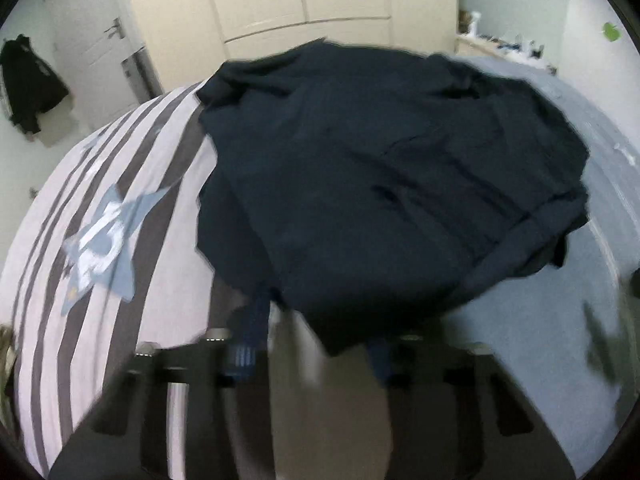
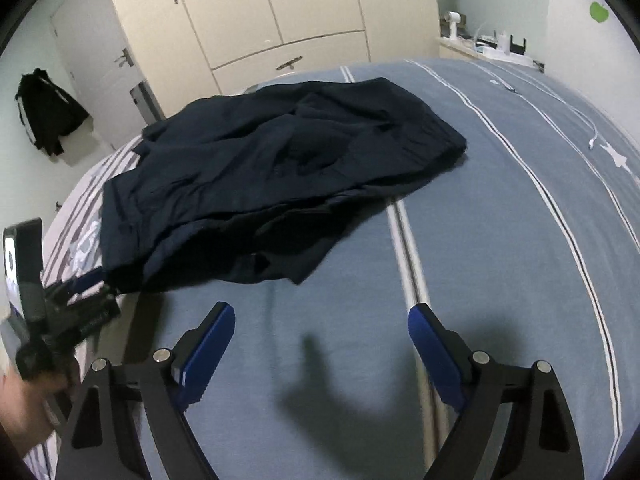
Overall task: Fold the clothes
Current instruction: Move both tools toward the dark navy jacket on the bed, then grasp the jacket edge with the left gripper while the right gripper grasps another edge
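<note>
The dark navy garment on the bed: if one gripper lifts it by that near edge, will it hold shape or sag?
The navy garment probably sags: it lies in soft creases and overlapping layers. The left gripper grips only one edge, so the rest would likely drag over the blue bedcover.

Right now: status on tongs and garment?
Left tongs shut on dark navy garment, edge lifted. Right tongs open, empty, over blue bedsheet. Nothing in the way.

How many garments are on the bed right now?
1: a dark navy garment lying across the bed, its near corner at the left gripper. The right gripper is empty. More could lie hidden under it.
</note>
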Demonstrator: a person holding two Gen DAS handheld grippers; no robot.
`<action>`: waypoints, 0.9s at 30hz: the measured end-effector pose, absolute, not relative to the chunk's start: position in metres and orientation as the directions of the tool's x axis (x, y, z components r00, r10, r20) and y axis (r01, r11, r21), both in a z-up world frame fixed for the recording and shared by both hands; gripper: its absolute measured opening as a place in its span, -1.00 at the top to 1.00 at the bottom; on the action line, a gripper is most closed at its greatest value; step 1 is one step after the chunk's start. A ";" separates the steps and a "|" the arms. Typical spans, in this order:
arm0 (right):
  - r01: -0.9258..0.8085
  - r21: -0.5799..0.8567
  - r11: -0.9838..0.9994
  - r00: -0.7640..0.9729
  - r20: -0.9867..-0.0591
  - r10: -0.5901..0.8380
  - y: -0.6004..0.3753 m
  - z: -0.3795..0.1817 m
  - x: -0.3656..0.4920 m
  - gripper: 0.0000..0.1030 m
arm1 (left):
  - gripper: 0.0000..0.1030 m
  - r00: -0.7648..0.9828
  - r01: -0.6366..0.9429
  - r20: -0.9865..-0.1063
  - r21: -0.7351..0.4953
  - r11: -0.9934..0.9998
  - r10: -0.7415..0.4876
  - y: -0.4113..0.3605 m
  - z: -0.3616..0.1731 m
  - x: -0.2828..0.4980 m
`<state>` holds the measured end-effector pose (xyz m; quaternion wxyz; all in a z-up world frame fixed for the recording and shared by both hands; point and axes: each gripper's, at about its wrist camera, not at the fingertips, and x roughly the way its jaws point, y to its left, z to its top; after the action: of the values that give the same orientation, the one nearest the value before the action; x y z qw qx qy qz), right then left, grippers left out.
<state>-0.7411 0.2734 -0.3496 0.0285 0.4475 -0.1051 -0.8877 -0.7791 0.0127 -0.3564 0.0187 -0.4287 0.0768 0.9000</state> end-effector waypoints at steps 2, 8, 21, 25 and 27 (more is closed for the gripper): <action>-0.062 0.210 -0.976 -0.587 -0.798 -0.135 0.281 -0.355 -0.743 -0.68 | 0.92 -0.660 -0.122 -0.751 0.119 -0.985 -0.009 0.014 -0.346 -0.775; -0.100 0.248 -0.964 -0.582 -0.800 -0.146 0.286 -0.361 -0.732 -0.68 | 0.94 -0.689 -0.236 -0.703 -0.011 -0.972 0.176 -0.014 -0.297 -0.686; 0.030 0.257 -0.966 -0.533 -0.814 -0.233 0.211 -0.372 -0.606 -0.68 | 0.95 -0.540 -0.004 -0.816 -0.240 -0.971 0.204 -0.148 -0.286 -0.415; 0.073 0.167 -0.983 -0.472 -0.863 -0.182 0.199 -0.391 -0.552 -0.64 | 0.94 -0.514 0.038 -0.840 -0.226 -0.973 0.175 -0.170 -0.286 -0.375; 0.095 0.093 -0.991 -0.487 -0.864 -0.128 0.198 -0.394 -0.531 -0.64 | 0.94 -0.511 0.034 -0.844 -0.211 -0.977 0.165 -0.175 -0.290 -0.373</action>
<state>-0.5313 0.1977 -0.3935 0.0646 0.5024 -0.0163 -0.8621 -0.3730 -0.1751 -0.2903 0.0379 -0.4931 -0.1008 0.8633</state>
